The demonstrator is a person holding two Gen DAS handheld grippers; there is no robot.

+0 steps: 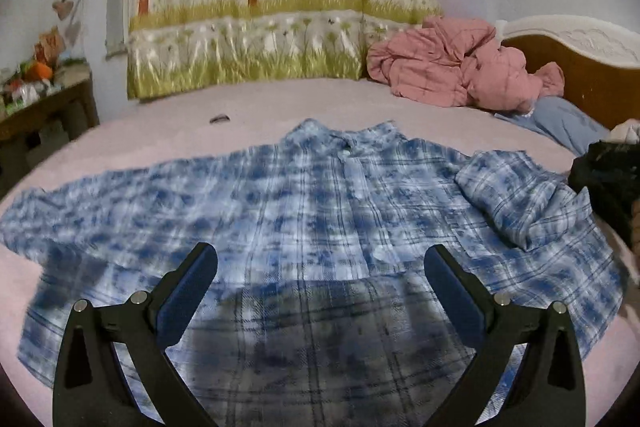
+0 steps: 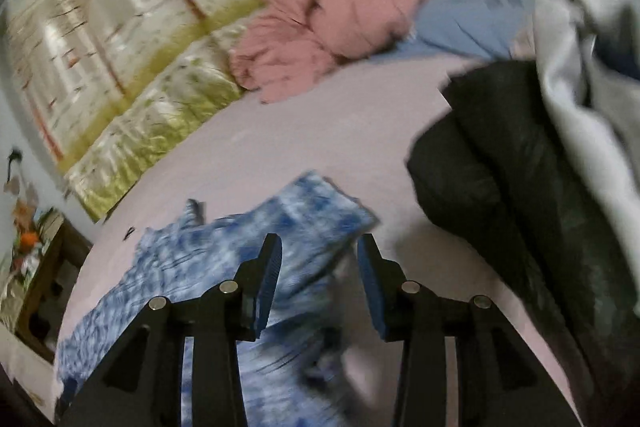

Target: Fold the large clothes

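Note:
A blue and white plaid shirt (image 1: 312, 211) lies spread flat on the pink bed (image 1: 168, 143), collar away from me. Its right sleeve (image 1: 516, 195) is folded in over the body; the left sleeve (image 1: 60, 211) lies stretched out. My left gripper (image 1: 320, 263) hovers open and empty over the shirt's lower middle. In the blurred right wrist view, my right gripper (image 2: 319, 247) is open and empty just above the shirt's folded right sleeve (image 2: 312, 211) at the shirt's right edge.
A crumpled pink quilt (image 1: 448, 67) and a blue pillow (image 1: 560, 119) lie at the head of the bed by the wooden headboard (image 1: 576, 67). Black clothing (image 2: 500, 187) and a grey garment (image 2: 580, 67) lie right of the shirt. A cluttered side table (image 1: 40, 103) stands left. A small dark object (image 1: 219, 118) lies beyond the collar.

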